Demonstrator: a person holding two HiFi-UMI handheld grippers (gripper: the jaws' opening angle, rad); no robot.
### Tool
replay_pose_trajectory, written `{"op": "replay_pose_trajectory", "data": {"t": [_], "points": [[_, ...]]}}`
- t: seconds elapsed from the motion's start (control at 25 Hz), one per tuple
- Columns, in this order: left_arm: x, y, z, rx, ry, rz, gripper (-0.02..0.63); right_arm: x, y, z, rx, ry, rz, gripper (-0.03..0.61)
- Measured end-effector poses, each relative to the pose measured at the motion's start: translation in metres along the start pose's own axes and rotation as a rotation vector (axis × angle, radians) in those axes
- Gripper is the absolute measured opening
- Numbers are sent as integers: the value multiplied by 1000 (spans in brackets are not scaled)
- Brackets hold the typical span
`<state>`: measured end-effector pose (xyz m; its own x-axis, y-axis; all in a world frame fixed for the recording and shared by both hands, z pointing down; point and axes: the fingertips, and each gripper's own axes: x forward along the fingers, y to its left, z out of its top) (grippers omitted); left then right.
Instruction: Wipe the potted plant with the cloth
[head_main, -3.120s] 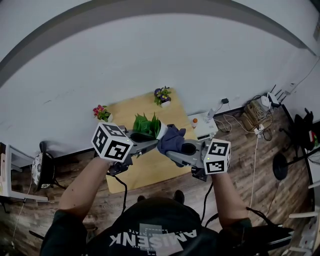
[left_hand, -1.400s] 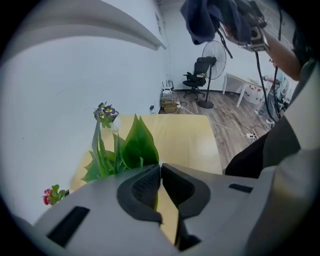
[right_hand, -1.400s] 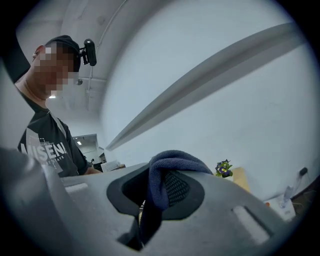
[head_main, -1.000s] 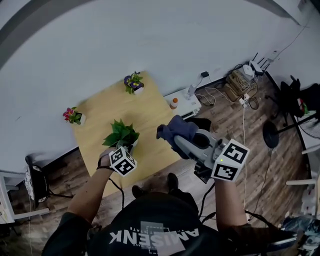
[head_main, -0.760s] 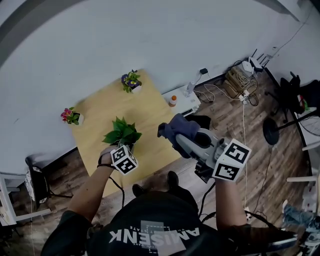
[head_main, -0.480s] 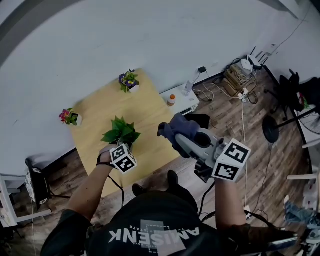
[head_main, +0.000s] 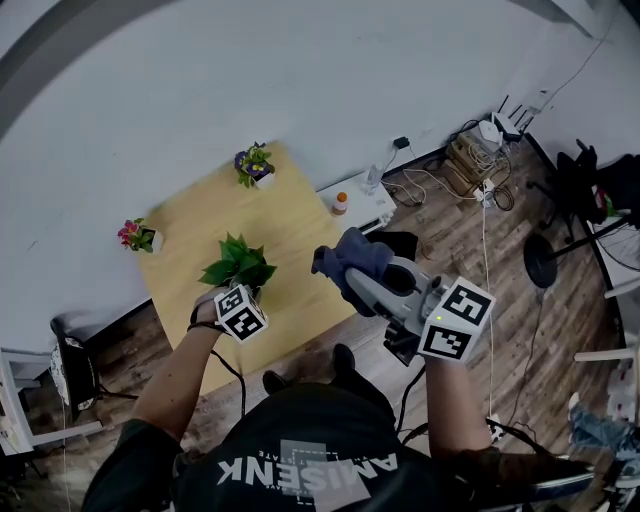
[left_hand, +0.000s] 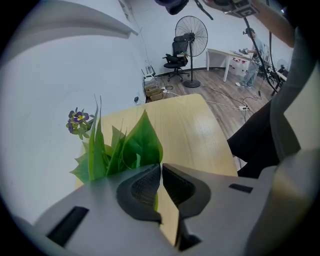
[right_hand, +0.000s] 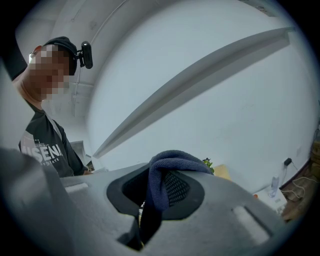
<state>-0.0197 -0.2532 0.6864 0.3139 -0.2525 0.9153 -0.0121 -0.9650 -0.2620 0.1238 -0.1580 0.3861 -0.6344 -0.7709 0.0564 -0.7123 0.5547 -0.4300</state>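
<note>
The potted plant (head_main: 238, 265) stands on the wooden table (head_main: 300, 225), its green leaves (left_hand: 125, 145) rising just past my left gripper (left_hand: 161, 167). That gripper (head_main: 245, 292) points steeply down at the plant's near side. Its jaws are nearly together and opening, with a sliver of green in the slit between them. My right gripper (head_main: 345, 265) hovers level over the table's right edge, well apart from the plant. It is shut on the dark blue cloth (head_main: 350, 255), which drapes over its pads (right_hand: 172, 187) as a folded loop (right_hand: 167, 162).
A purple-flowered pot (head_main: 252, 163) and a pink-flowered pot (head_main: 137, 235) stand at the table's far side by the wall. A white box with an orange-capped bottle (head_main: 341, 202) sits to the right, beyond it cables (head_main: 480, 160). A fan (left_hand: 192, 35) and office chair (left_hand: 175, 60) stand farther off.
Three seconds ago both grippers met at the plant, the cloth against it. Now the plant stands on the table and the right gripper is drawn away. The last second shows hardly any movement.
</note>
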Motion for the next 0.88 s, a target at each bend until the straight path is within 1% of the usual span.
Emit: {"op": "replay_pose_trajectory", "data": {"t": [0.08, 0.16, 0.24, 0.32, 0.4, 0.44, 0.52, 0.64, 0.76, 0.88], "points": [[0, 2, -1, -1, 0, 2, 21, 0, 1, 2, -4, -4, 3, 44], [-4, 6, 0, -17, -17, 21, 48, 0, 2, 4, -16, -8, 1, 44], [-14, 7, 6, -49, -55, 39, 90, -2, 4, 7, -31, -13, 5, 44], [-27, 4, 11, -72, -83, 38, 128, -5, 9, 11, -41, -14, 19, 43], [-45, 2, 19, -98, -119, 50, 143, -6, 14, 15, -48, -10, 35, 44], [-57, 3, 25, -127, -152, 61, 143, -7, 16, 18, -53, -9, 44, 44], [-87, 6, 39, -222, -252, 78, 143, -5, 21, 26, -67, -12, 70, 44], [-136, 16, 51, -397, -420, 112, 143, 5, 27, 40, -94, -18, 112, 44], [-188, 27, 47, -552, -567, 182, 143, 19, 35, 52, -123, -33, 150, 44], [-241, 34, 33, -693, -665, 272, 135, 33, 46, 60, -147, -48, 188, 44]]}}
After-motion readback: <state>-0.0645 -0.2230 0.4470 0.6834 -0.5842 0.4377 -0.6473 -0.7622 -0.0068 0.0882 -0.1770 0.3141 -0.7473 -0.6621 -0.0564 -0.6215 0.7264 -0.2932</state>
